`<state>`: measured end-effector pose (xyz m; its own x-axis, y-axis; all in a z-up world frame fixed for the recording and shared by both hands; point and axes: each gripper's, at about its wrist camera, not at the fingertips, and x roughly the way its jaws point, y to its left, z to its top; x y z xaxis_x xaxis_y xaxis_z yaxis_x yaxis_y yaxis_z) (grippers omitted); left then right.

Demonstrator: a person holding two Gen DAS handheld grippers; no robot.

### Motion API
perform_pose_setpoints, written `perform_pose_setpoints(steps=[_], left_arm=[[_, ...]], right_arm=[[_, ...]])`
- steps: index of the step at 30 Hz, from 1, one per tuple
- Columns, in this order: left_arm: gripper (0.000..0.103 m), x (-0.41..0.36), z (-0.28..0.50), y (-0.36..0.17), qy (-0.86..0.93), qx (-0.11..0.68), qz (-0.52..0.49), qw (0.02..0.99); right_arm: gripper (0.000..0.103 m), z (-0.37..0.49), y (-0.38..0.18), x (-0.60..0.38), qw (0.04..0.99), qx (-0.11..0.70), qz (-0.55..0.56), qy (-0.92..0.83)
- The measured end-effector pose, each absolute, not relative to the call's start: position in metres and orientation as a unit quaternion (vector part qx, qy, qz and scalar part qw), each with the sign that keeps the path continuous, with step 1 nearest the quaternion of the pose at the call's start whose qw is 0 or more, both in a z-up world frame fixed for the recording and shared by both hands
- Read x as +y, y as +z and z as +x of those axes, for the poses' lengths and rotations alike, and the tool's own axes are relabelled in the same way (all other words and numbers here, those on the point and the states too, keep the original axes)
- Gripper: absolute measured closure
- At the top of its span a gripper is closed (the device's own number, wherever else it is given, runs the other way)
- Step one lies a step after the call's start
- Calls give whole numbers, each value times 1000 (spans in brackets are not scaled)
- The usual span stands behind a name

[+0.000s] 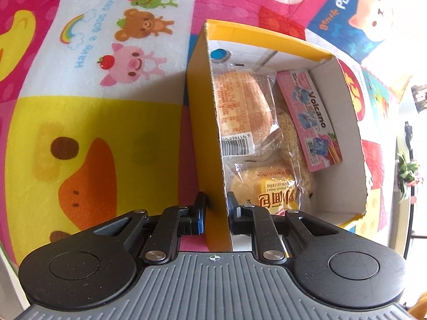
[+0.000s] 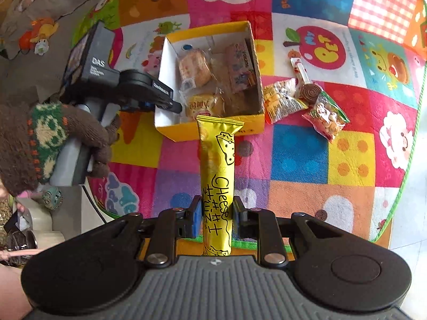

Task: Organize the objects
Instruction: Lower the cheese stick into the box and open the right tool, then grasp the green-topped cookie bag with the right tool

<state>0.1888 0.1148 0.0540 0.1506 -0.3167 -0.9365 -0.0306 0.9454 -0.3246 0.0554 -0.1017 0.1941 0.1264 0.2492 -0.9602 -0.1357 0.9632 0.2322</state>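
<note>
A yellow cardboard box point(image 1: 202, 122) point(image 2: 246, 126) lies open on a cartoon play mat. Inside are a wrapped bun point(image 1: 240, 101), a French bread pack point(image 1: 269, 189) and a pink Volcano snack box point(image 1: 309, 117). My left gripper point(image 1: 216, 208) is shut on the box's left wall; it also shows in the right wrist view point(image 2: 170, 104). My right gripper point(image 2: 216, 213) is shut on a long yellow Cheese snack packet point(image 2: 218, 165), held just in front of the box.
Right of the box, several loose snack packets point(image 2: 283, 98) point(image 2: 325, 114) and a swirl lollipop point(image 2: 309, 90) lie on the mat point(image 2: 299, 154). A gloved hand point(image 2: 66, 138) holds the left gripper. The mat's edge and pale floor point(image 2: 408, 186) run along the right.
</note>
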Motion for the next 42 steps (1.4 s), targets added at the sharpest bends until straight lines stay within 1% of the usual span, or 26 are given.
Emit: perform_pose_setpoints(steps=[8,14,21,25,30,32,36,42], left_arm=[[84,123,188,56,-92,641,-158,746],[84,124,188,56,-80,641,-176,743],[82,127,186,53,-78,637,-197,741],[83,128,187,53,-77,638,-199,740],[83,129,188,53,-75,639,-202,738],[83,129,188,53,-72,641,-203,737],[83,127,189,54,-59,646,-200,734],[86,120,191,55,-38,655,-187,731]], right_arm=[[81,101,236,-76,775,607,71,160],[81,145,249,-70,788,592,68,156],[81,182,222,-70,772,615,95,132],[80,195,207,-56,767,621,76,139],[79,202,201,-51,764,618,90,159],[76,200,202,-60,766,614,99,162],[76,189,195,-104,762,622,127,130],[76,155,161,-191,744,655,119,61]])
